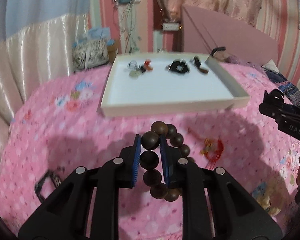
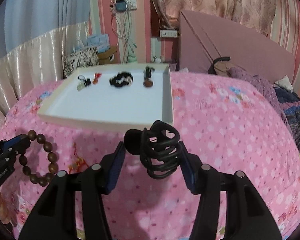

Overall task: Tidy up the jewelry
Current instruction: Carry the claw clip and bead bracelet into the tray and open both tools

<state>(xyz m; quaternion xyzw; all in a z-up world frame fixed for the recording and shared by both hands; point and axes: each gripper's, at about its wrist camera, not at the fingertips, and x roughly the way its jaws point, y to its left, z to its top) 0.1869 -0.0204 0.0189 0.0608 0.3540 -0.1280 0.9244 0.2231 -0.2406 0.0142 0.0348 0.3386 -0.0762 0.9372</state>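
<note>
My left gripper (image 1: 149, 140) is shut on a brown wooden bead bracelet (image 1: 150, 158), held above the pink bedspread; the bracelet also shows in the right wrist view (image 2: 50, 156). My right gripper (image 2: 152, 146) is shut on a black hair claw clip (image 2: 160, 156), held above the bed just before the white tray (image 2: 110, 122). The tray (image 1: 170, 108) holds several small jewelry pieces along its far side, among them a black bracelet (image 2: 121, 81) and a brown pendant (image 2: 148, 83).
A red-and-gold charm (image 1: 212, 150) lies on the pink bedspread right of the left gripper. A dark item (image 1: 48, 182) lies at the left. Folded clothes (image 2: 290, 108) lie at the right. A pink headboard (image 2: 230, 44) and curtains stand behind.
</note>
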